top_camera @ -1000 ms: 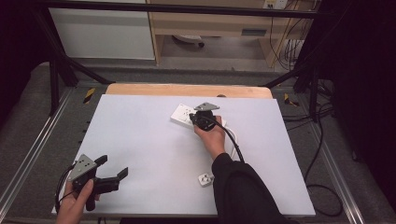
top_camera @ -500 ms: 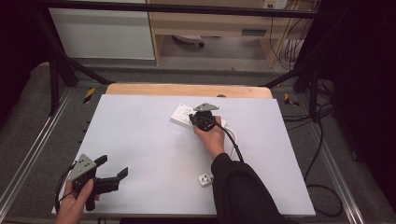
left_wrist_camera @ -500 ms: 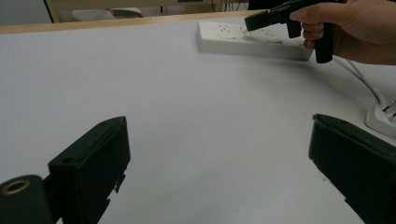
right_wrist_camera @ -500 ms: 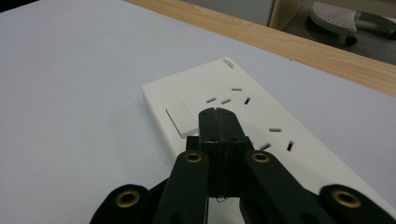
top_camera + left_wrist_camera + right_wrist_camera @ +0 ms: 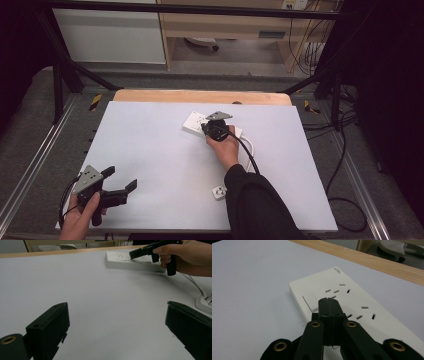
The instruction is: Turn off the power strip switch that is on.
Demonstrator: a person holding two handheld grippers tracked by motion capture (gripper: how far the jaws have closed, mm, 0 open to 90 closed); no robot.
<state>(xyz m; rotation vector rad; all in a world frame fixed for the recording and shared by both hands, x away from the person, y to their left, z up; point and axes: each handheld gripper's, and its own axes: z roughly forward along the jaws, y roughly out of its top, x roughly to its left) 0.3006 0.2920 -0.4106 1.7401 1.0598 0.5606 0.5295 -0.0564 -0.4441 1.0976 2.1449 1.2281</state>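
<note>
A white power strip (image 5: 194,121) lies flat near the far middle of the white table (image 5: 150,150). My right gripper (image 5: 205,126) is shut with nothing between its jaws. In the right gripper view its closed tips (image 5: 329,301) hang low over the strip (image 5: 352,295), right beside the rocker switch (image 5: 310,301); whether they touch it I cannot tell. The left gripper (image 5: 120,177) rests near the front left corner, jaws wide open and empty (image 5: 116,312). In the left gripper view the strip (image 5: 120,261) and the other hand's gripper (image 5: 132,253) lie far ahead.
A white plug (image 5: 218,192) lies on the table near the front, by the right sleeve, also in the left gripper view (image 5: 205,303). A white cable (image 5: 250,147) runs from the strip. A wooden edge (image 5: 200,96) borders the far side.
</note>
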